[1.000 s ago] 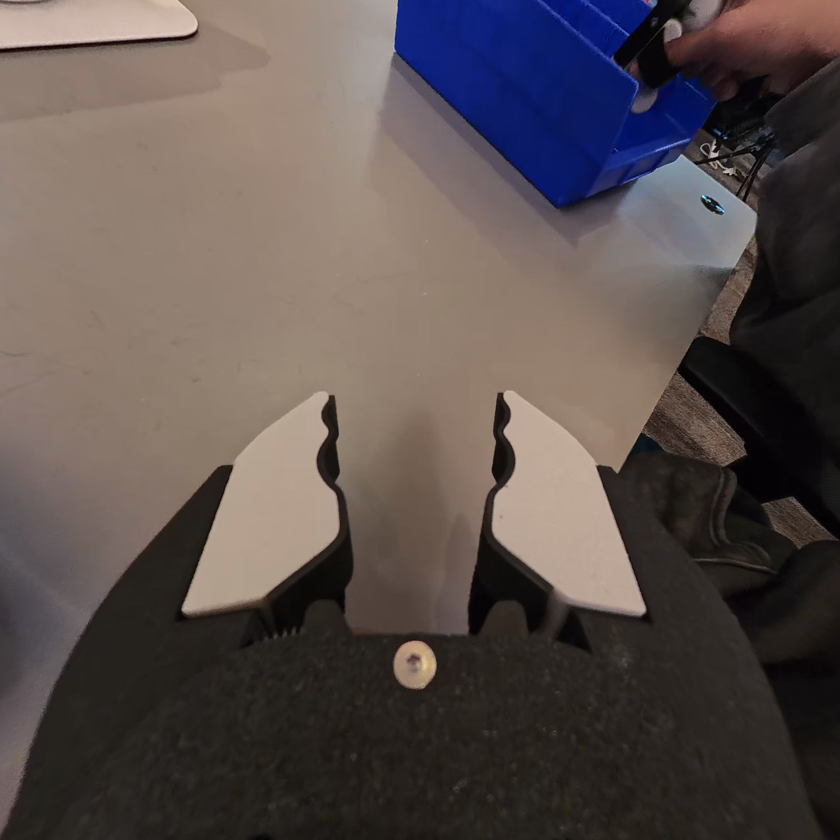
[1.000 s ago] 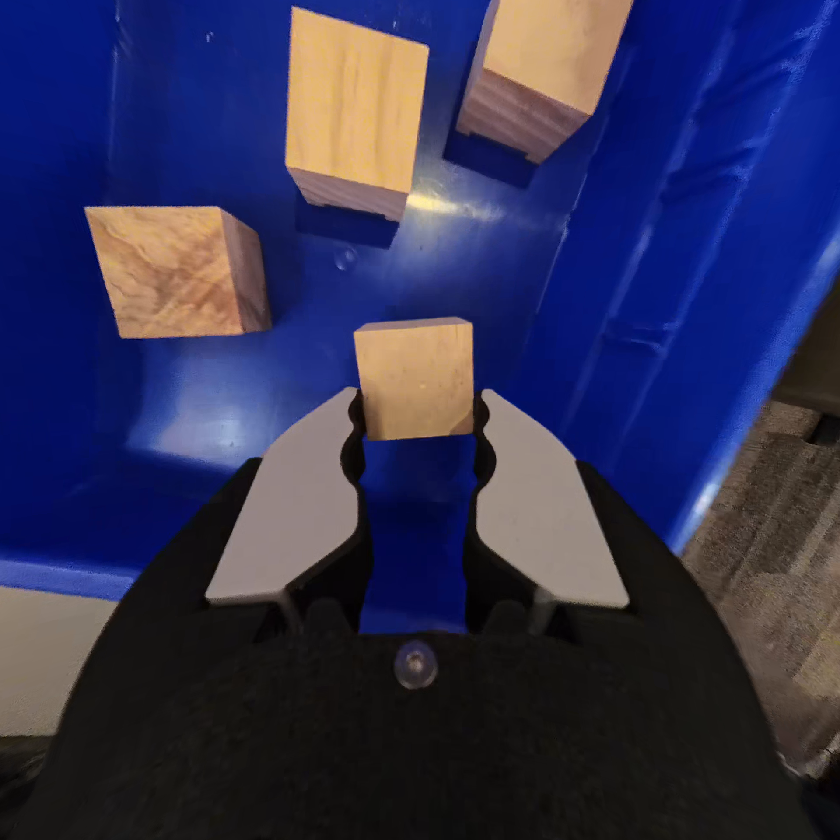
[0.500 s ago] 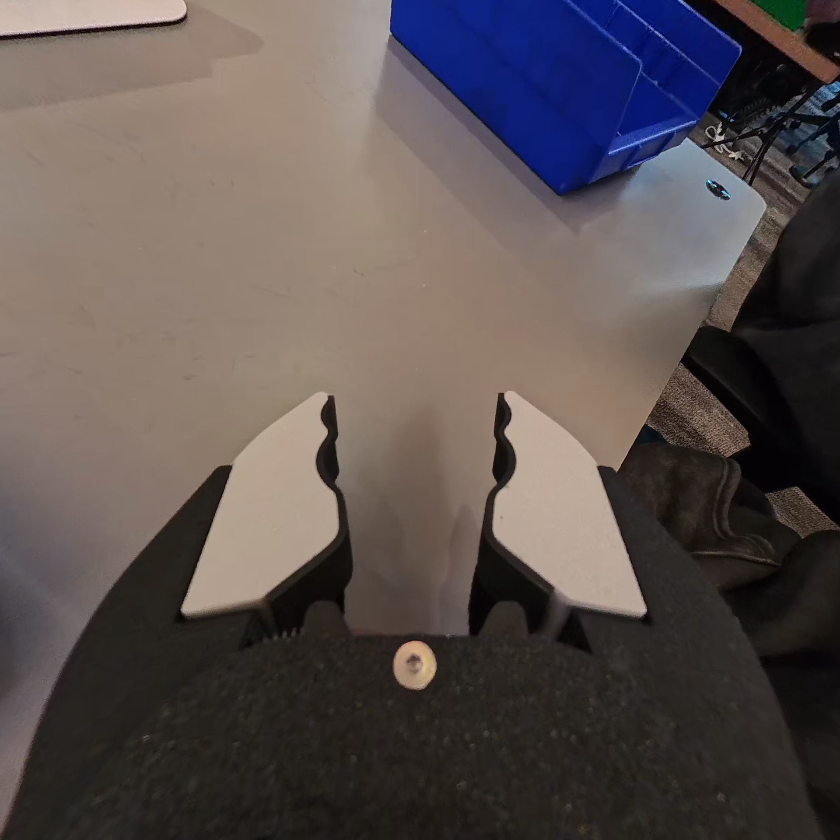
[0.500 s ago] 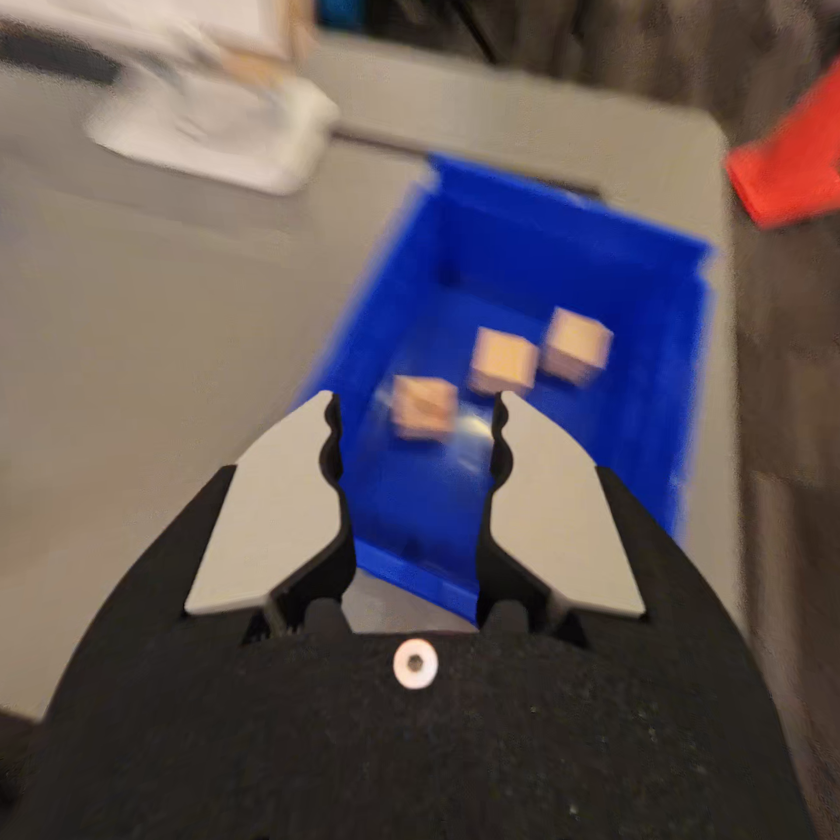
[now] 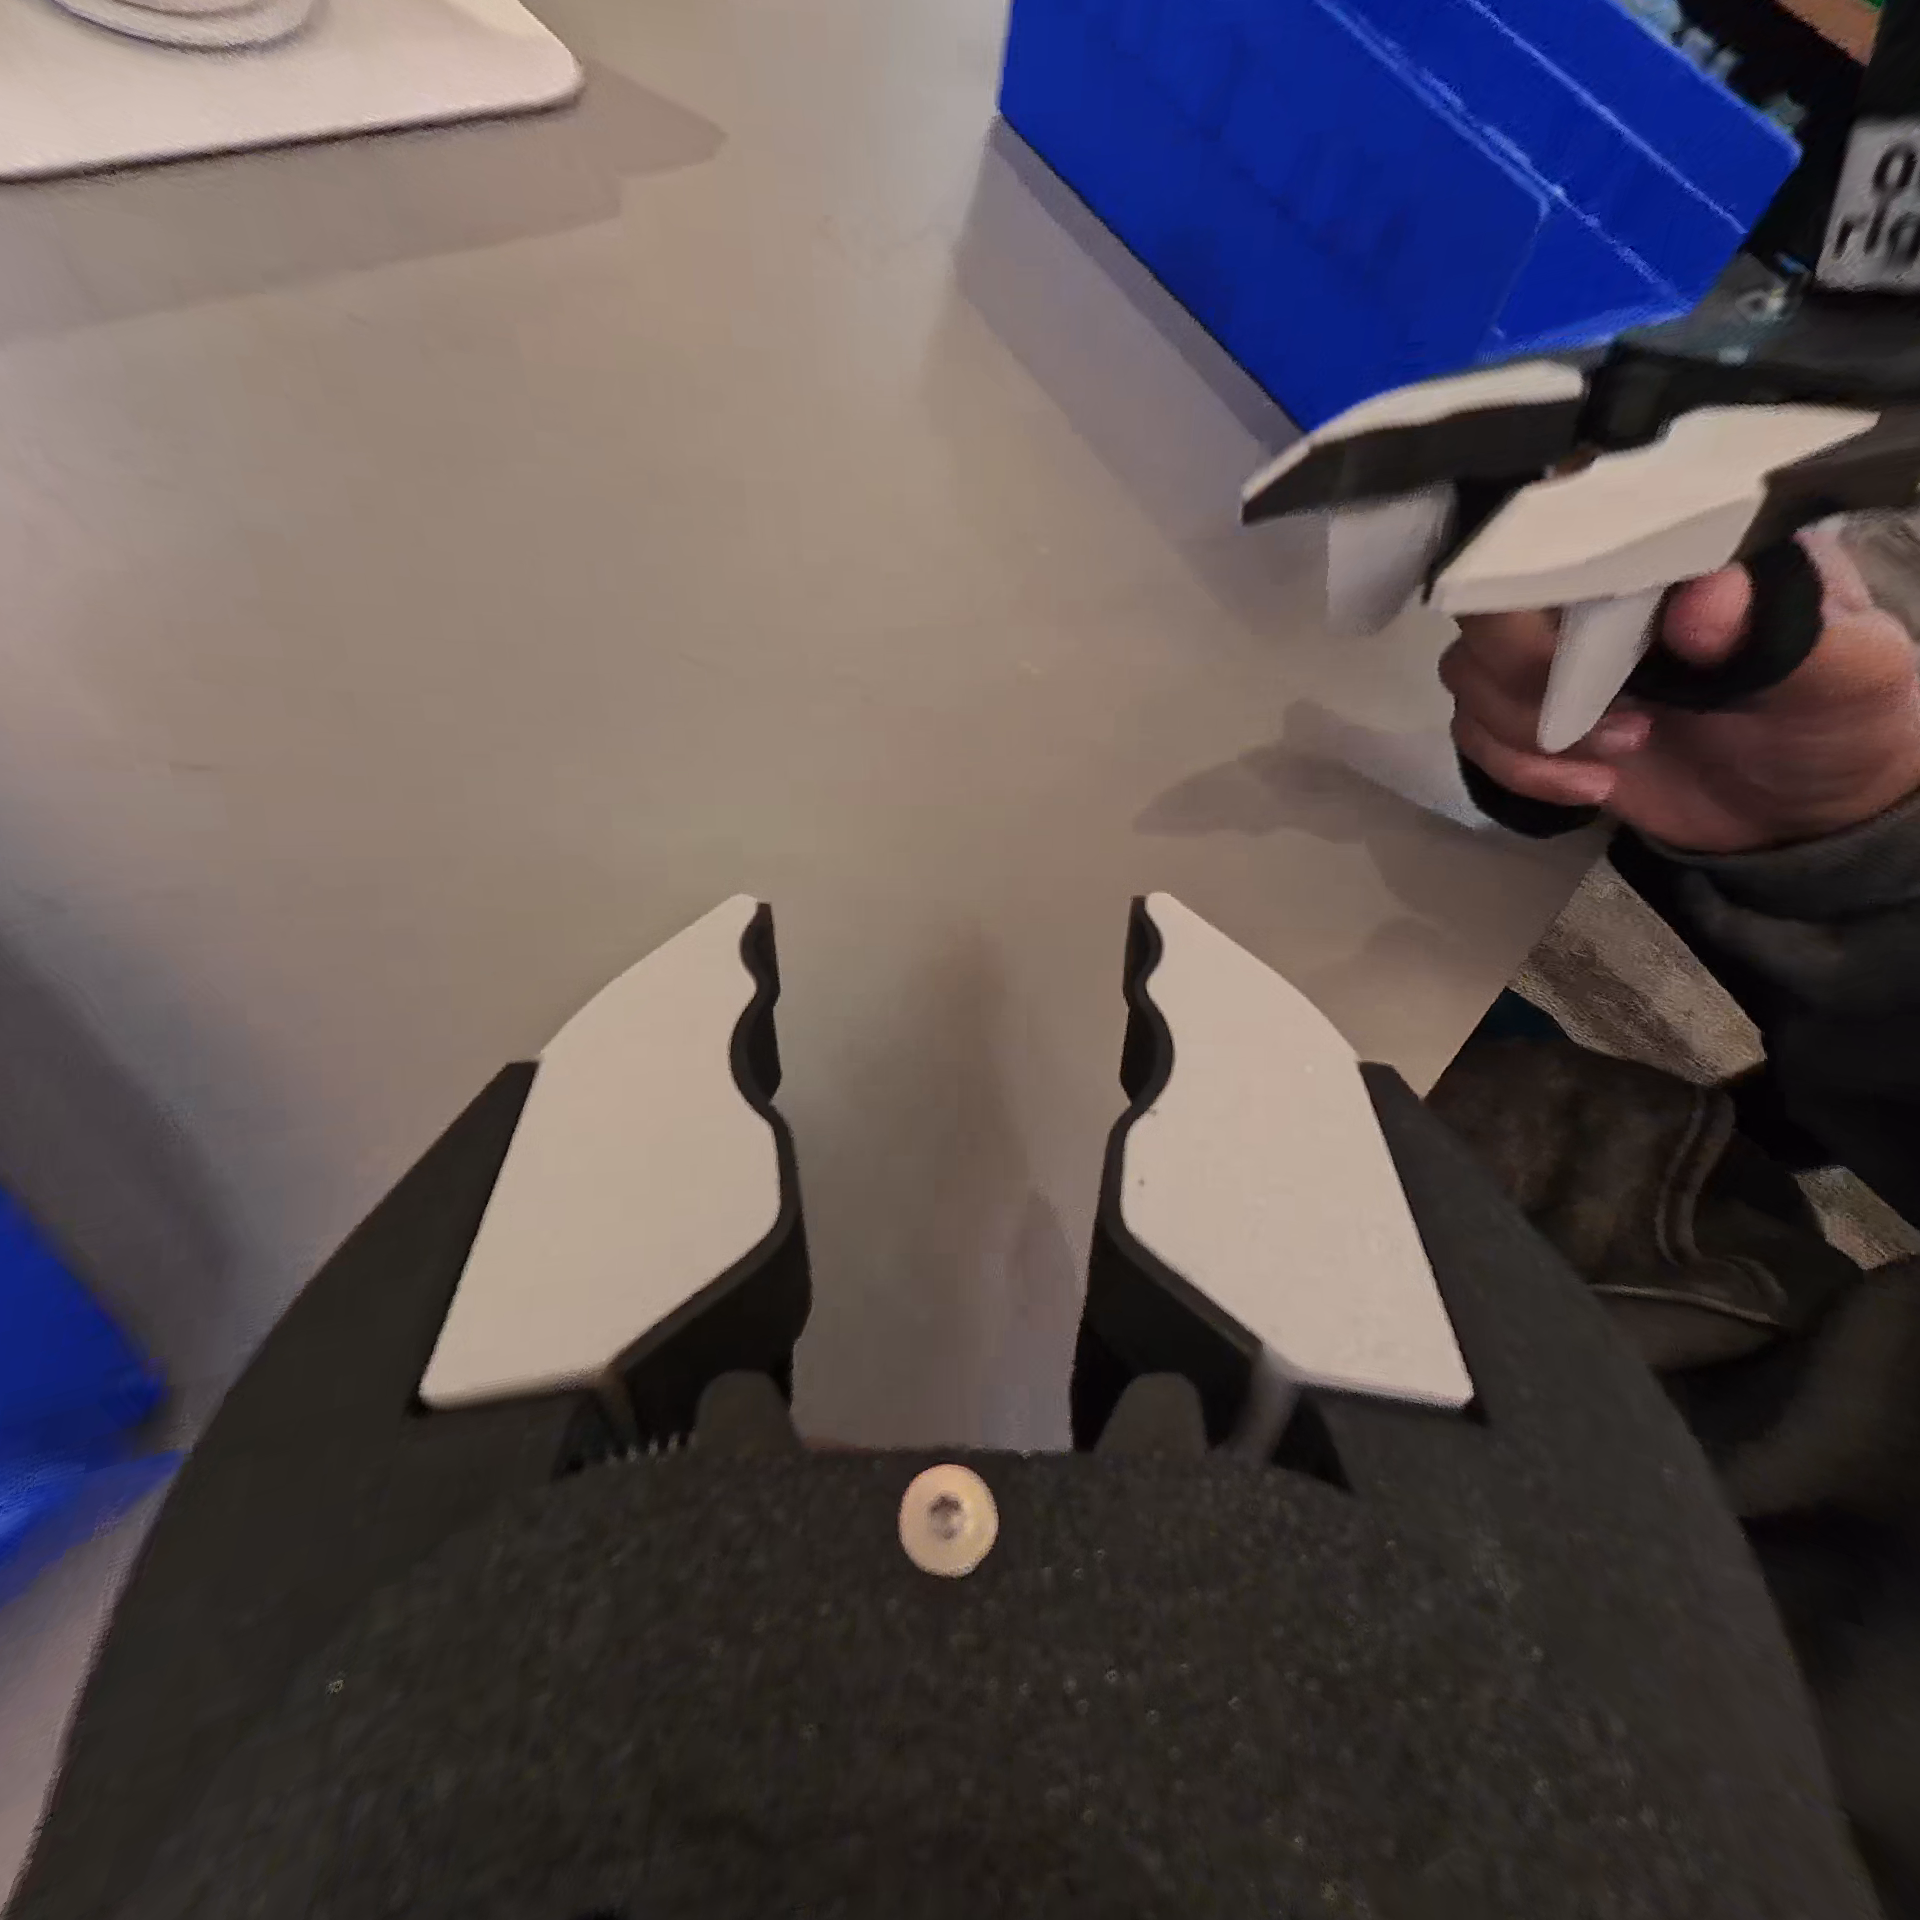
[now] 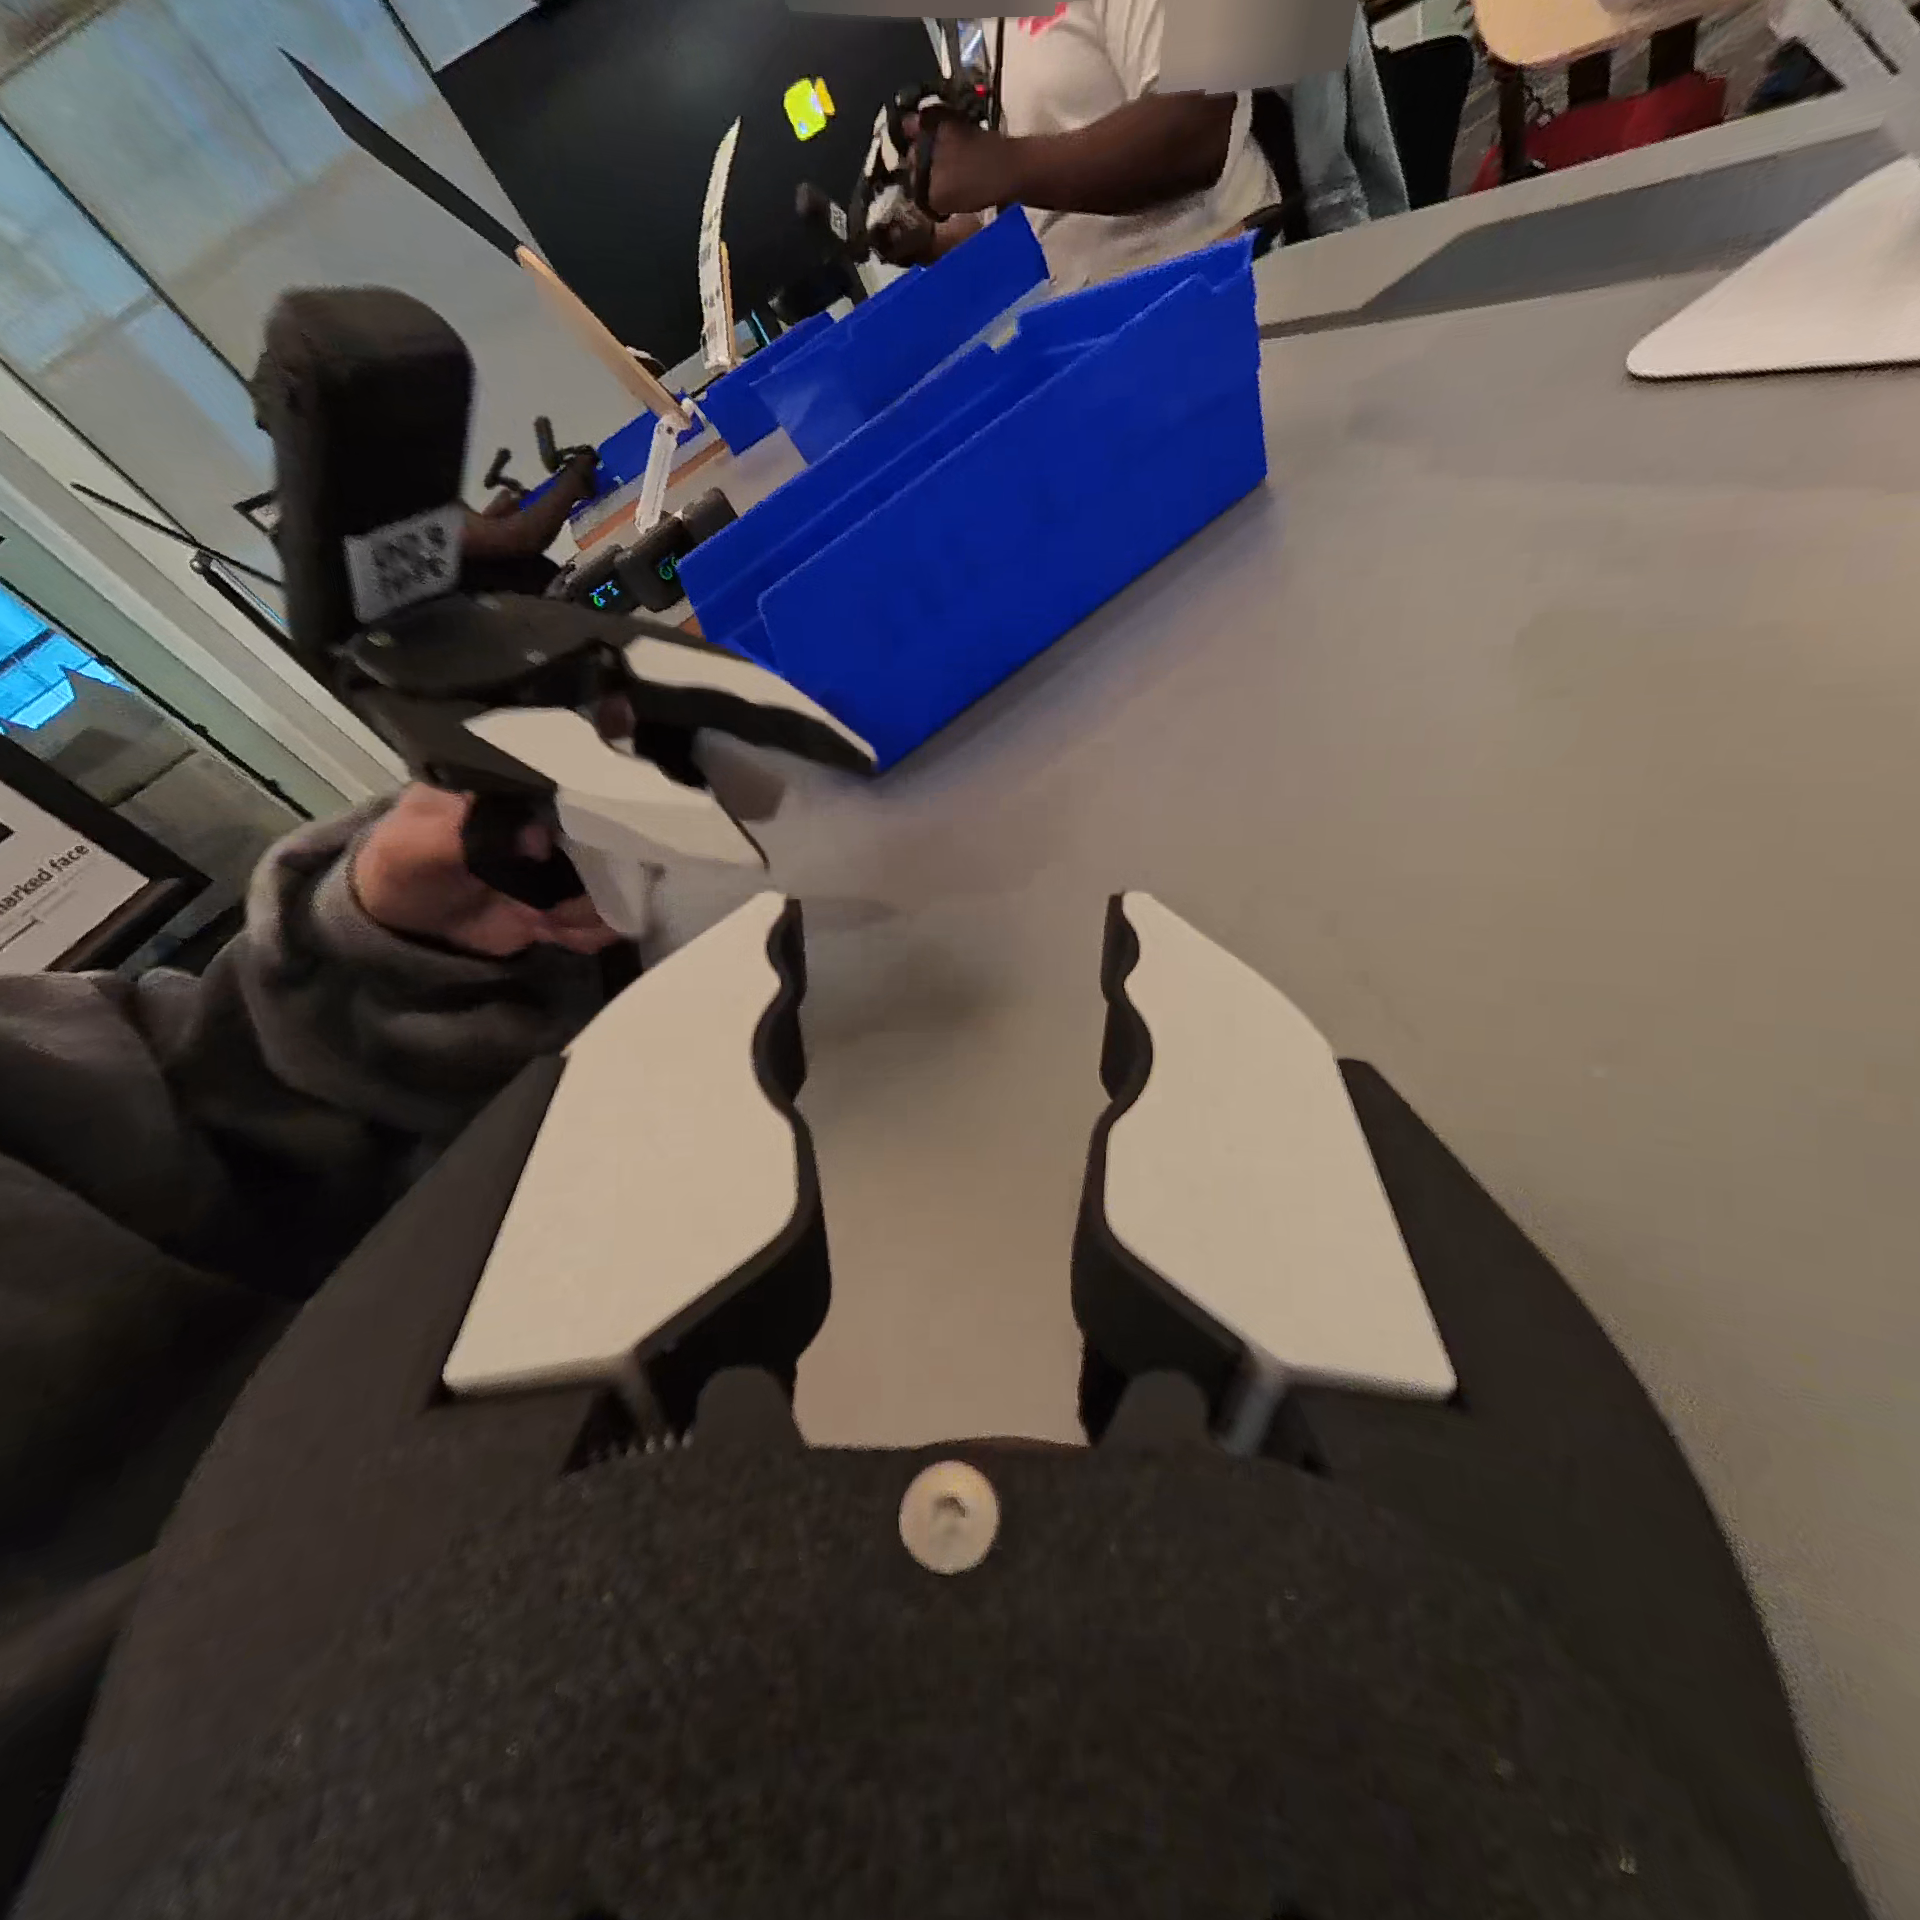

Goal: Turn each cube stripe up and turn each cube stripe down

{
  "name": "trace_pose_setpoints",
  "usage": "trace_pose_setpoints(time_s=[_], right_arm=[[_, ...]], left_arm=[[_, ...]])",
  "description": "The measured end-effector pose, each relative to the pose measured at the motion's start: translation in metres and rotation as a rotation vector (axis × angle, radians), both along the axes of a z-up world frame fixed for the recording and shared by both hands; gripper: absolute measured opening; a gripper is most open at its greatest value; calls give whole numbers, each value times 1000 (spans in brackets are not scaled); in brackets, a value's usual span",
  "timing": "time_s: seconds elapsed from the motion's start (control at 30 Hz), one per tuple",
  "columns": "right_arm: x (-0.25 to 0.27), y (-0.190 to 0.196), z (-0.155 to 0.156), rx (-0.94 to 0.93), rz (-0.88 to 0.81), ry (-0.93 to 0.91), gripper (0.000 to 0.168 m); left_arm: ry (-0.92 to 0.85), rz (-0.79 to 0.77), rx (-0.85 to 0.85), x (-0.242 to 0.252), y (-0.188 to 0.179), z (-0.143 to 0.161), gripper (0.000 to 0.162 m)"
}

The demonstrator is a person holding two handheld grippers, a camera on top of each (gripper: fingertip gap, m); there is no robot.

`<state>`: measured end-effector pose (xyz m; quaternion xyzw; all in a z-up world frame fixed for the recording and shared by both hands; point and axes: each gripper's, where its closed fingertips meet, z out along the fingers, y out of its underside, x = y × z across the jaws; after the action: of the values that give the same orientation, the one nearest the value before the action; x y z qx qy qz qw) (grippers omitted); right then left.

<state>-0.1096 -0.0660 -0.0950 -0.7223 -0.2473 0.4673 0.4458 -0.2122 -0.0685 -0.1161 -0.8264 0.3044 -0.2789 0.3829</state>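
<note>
Both the left gripper and right gripper hang spread and empty over the grey tabletop; the cubes, unseen, probably suit gripping on opposite flat faces.

The blue bin shows only its outer walls in both views, its inside and any cubes hidden. In the left wrist view the right gripper is motion-blurred and cut off by the right edge, as is the hand holding it. A blue shape at the left edge is too blurred to identify. In the right wrist view the left gripper is smeared, its fingertips indistinct.
</note>
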Motion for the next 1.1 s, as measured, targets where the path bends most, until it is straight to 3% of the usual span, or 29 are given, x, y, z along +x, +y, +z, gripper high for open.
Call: trace_pose_setpoints(time_s=[0.17,0.27,0.43,0.53,0.7,0.87,0.93,1.1], right_arm=[[10,4,-1,-65,-18,43,54],[10,2,-7,-84,-12,30,54],[4,-4,-15,-69,15,-34,53],[4,-7,-15,-69,19,-32,52],[9,-6,-16,-70,16,-38,52],[13,-4,-17,-86,17,-34,52],[14,-3,-19,-94,20,-37,52],[13,-5,-20,-101,24,-39,51]], left_arm=[[109,275,48,-88,51,64,59],[222,423,-56,-145,102,75,66],[339,577,-311,-196,199,39,67],[376,626,-436,-202,236,9,64],[499,653,-554,-212,260,-30,65],[485,683,-610,-224,263,-49,58],[448,661,-604,-224,263,-49,42],[359,607,-572,-222,255,-28,42]])
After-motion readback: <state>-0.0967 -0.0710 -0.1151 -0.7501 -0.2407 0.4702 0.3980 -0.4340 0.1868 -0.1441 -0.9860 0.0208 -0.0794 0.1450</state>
